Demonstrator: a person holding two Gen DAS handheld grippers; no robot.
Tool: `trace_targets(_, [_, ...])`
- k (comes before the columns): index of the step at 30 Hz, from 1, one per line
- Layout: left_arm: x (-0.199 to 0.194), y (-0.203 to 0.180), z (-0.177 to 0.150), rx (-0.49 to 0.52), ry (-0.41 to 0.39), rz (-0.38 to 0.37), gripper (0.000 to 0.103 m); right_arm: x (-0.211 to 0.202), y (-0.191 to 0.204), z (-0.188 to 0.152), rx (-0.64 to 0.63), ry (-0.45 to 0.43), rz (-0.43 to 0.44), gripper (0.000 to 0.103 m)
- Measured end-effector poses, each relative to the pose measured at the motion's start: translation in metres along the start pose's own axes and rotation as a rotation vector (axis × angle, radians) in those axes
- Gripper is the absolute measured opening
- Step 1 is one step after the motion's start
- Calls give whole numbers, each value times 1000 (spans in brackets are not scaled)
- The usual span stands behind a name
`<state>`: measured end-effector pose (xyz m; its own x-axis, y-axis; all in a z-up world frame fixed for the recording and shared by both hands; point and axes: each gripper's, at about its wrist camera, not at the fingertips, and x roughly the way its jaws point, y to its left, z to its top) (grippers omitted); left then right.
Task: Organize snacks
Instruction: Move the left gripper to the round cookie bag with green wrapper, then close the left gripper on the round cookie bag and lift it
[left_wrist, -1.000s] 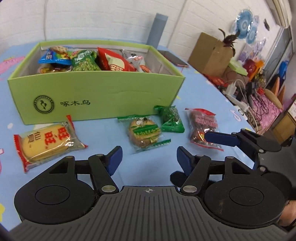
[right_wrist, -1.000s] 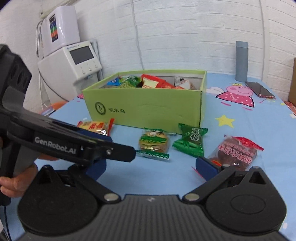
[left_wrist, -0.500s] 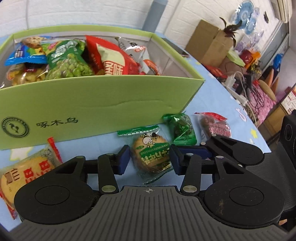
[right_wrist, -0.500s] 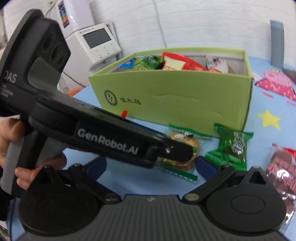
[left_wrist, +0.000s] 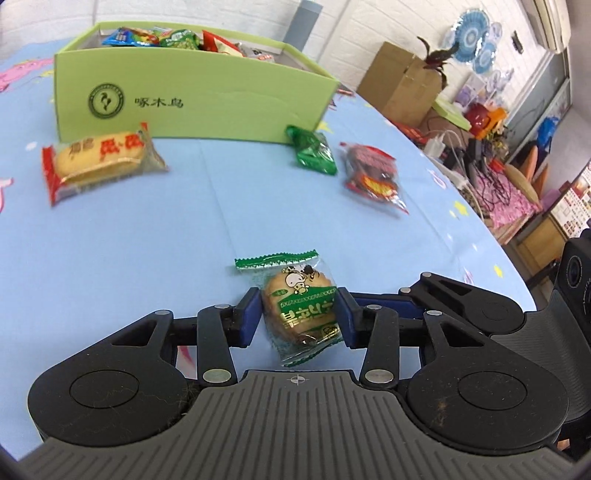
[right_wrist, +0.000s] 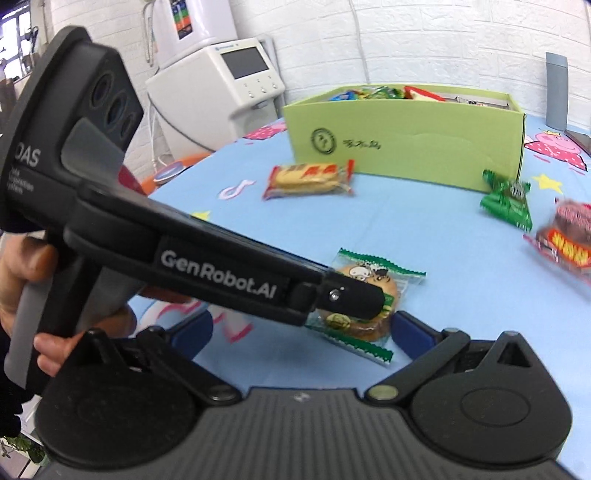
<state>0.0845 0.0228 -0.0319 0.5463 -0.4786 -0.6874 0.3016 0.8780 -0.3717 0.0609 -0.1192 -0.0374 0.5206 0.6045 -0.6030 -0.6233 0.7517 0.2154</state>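
Risk: slick wrapper may slip from L gripper (left_wrist: 299, 319) en route to green box (left_wrist: 192, 99); grip sits on crinkly film either side of the biscuit, so a jerk could twist it loose. Squeezing harder might crack the biscuit. Biscuit packet (left_wrist: 301, 310) sits btwn the blue pads, both touching it; looks raised off the worktop (left_wrist: 147, 240), can't confirm. L gripper closed on packet. R gripper (right_wrist: 301, 334) wide apart, holding nothing, just beside and under the packet. Three other snacks lie near the box.
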Motion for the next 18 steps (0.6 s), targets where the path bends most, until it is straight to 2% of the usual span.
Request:
trace_targets(3, [-7,-4,-8,-2,-11,-3,37,-9,11,-9,-17,-9,-30,102])
trace_targets(7, [-9,2,-8,-48,-28,14,38,-17,11,-9,-33,-37,-128,102])
trace_targets(12, [-6,2,-9,-57,-35,1,37,-6,11,-4,-68,-36,-169,101])
trace_targets(13, [-5,0,-10,-50,-39,3,37,-1,10,-3,-72,-29,-168,97])
trace_targets(14, [-5,-1,-10,-40,-42,6,35,3,9,-4,-69,-20,-163,80])
trace_targets(15, [-5,-2,-12,-30,-43,7,25,5,8,-5,-67,-16,-163,74])
trace_targets(18, [-6,0,-15,-22,-56,-5,21,1,7,-4,-48,-32,-184,68])
